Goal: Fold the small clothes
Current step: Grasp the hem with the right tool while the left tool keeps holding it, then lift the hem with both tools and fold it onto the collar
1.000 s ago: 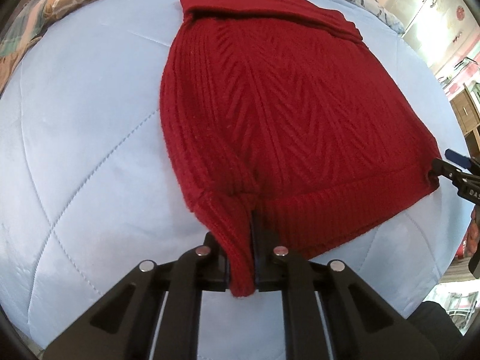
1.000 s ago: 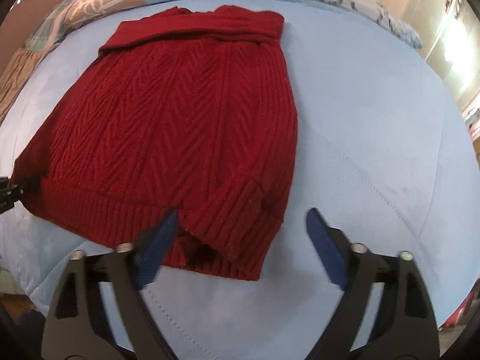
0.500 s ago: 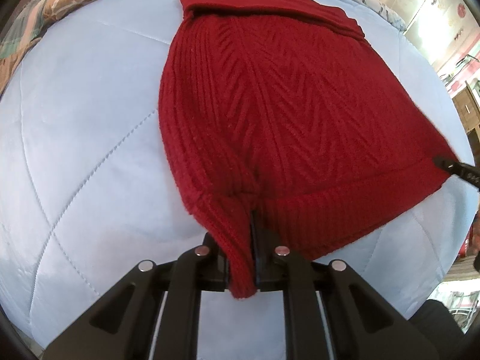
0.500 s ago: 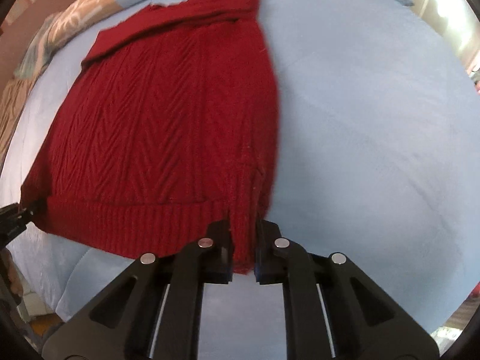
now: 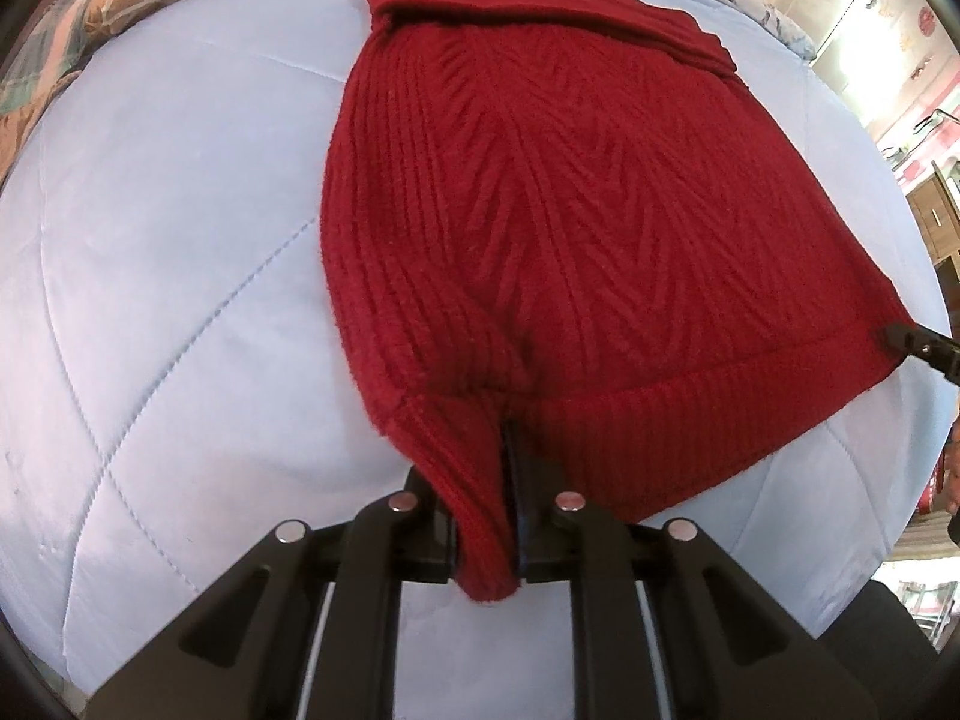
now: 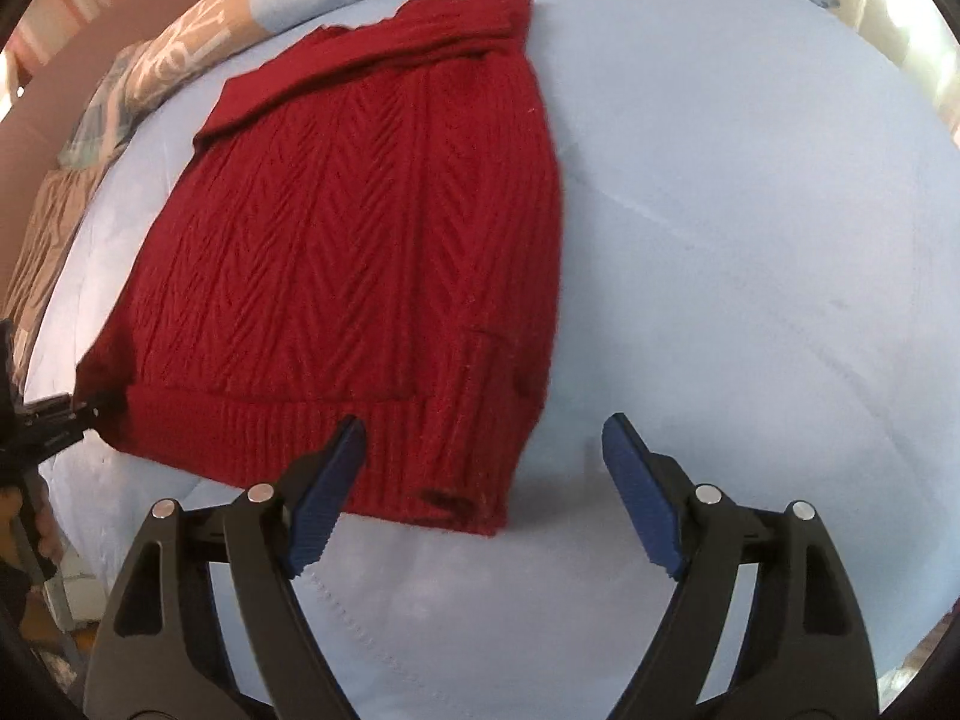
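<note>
Left claw (image 5: 510, 516) pinches the red sweater (image 5: 570, 228) hem; right claw (image 6: 480, 480) is opening, unloaded, bare blue quilt (image 6: 750, 240) rightward; no writing legible.

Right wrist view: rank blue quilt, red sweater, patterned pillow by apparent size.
1. Blue quilt, fills most of the frame.
2. Red sweater.
3. Patterned pillow, only an edge strip shows, so its true size is unsure.
</note>
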The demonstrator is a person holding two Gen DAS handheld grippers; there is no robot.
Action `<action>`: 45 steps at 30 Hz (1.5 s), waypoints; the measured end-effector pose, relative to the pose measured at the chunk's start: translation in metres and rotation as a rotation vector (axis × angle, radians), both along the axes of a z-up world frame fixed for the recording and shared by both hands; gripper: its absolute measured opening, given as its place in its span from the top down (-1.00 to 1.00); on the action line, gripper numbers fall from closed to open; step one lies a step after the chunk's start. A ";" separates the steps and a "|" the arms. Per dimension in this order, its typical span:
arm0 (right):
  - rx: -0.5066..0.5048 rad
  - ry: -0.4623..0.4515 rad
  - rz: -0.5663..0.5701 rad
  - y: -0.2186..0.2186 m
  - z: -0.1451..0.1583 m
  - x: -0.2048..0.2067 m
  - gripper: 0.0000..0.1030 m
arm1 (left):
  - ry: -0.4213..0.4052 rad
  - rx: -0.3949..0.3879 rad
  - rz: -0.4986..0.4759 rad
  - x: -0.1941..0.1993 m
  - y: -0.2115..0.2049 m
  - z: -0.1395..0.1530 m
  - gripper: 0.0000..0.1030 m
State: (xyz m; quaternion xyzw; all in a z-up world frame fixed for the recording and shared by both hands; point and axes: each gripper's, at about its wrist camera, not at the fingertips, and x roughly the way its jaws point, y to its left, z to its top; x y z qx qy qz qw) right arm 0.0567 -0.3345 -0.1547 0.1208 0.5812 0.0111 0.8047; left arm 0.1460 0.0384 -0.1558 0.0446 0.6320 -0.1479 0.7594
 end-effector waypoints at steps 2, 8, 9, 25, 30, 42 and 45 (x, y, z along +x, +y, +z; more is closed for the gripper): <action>0.026 0.004 -0.052 -0.011 0.002 -0.004 -0.52 | 0.005 -0.006 0.000 0.002 0.000 0.000 0.72; 0.053 0.052 -0.078 -0.021 -0.006 -0.008 -0.36 | 0.010 -0.003 0.002 0.005 0.000 -0.001 0.72; 0.053 0.058 -0.065 -0.018 -0.009 -0.006 -0.29 | 0.010 -0.002 0.000 0.005 0.001 -0.002 0.72; -0.104 0.006 0.143 0.024 0.007 0.017 0.86 | -0.084 0.057 -0.064 0.012 -0.013 0.023 0.82; -0.146 -0.107 0.173 0.028 0.030 0.036 0.86 | -0.196 0.045 -0.042 0.035 -0.017 0.047 0.82; -0.395 -0.506 0.248 0.037 0.063 0.155 0.86 | -0.576 0.132 0.013 0.156 -0.027 0.070 0.82; -0.484 -0.601 0.267 0.039 0.060 0.189 0.86 | -0.701 0.207 -0.018 0.185 -0.036 0.075 0.82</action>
